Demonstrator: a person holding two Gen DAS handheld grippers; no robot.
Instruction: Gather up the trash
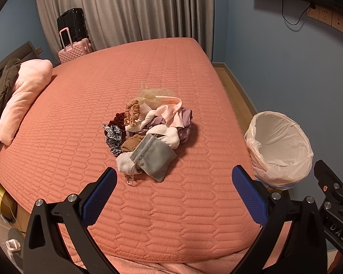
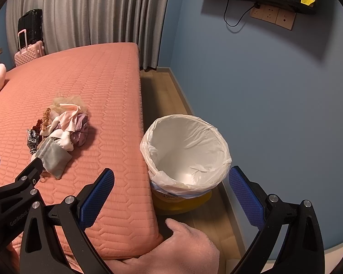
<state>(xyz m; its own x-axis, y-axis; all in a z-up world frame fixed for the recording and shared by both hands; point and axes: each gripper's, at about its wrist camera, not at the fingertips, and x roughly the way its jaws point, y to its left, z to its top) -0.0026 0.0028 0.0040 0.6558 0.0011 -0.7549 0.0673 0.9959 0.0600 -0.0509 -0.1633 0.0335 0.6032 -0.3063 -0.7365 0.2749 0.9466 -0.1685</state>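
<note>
- Centrally in the left wrist view, a pile of fabric scraps [image 1: 148,127] lies on the salmon quilted bed [image 1: 103,86]; in the right wrist view the same pile sits at the left middle of the frame.
- Frontmost in the pile is a grey drawstring pouch [image 1: 152,157], lying flat and overlapping a white knit piece [image 1: 125,165]; whether anything is inside the pouch cannot be told.
- Behind it lie a black-and-white patterned scrunchie [image 1: 113,138], a tan scrunchie [image 1: 132,111], a dark red one [image 1: 119,117], pale pink cloth strips [image 1: 169,110], mauve fabric [image 1: 186,119] and a beige mesh piece [image 1: 152,93] at the far end.
- At the right edge of the left wrist view, and at the centre of the right wrist view, a trash bin [image 2: 185,150] stands on the wooden floor [image 2: 167,96], just beside the edge of the bed.
- A white plastic liner [image 2: 183,182] is folded over the bin's rim; the liner's interior shows only bare white plastic, and a yellow base shows below it.
- The left gripper [image 1: 173,180] has its blue-padded fingers spread wide with nothing between them, hovering above the bed just in front of the pile.
- The right gripper [image 2: 171,182] is likewise spread wide and empty, its fingers framing the bin from above; one pad is over the bed's corner, the other over the floor by the blue wall [image 2: 274,102].
- A pink fleece sleeve [image 2: 183,248] shows at the bottom of the right wrist view.
- At the upper left, a pink suitcase [image 1: 74,49] and a black suitcase [image 1: 71,21] stand by grey curtains [image 1: 125,6].
</note>
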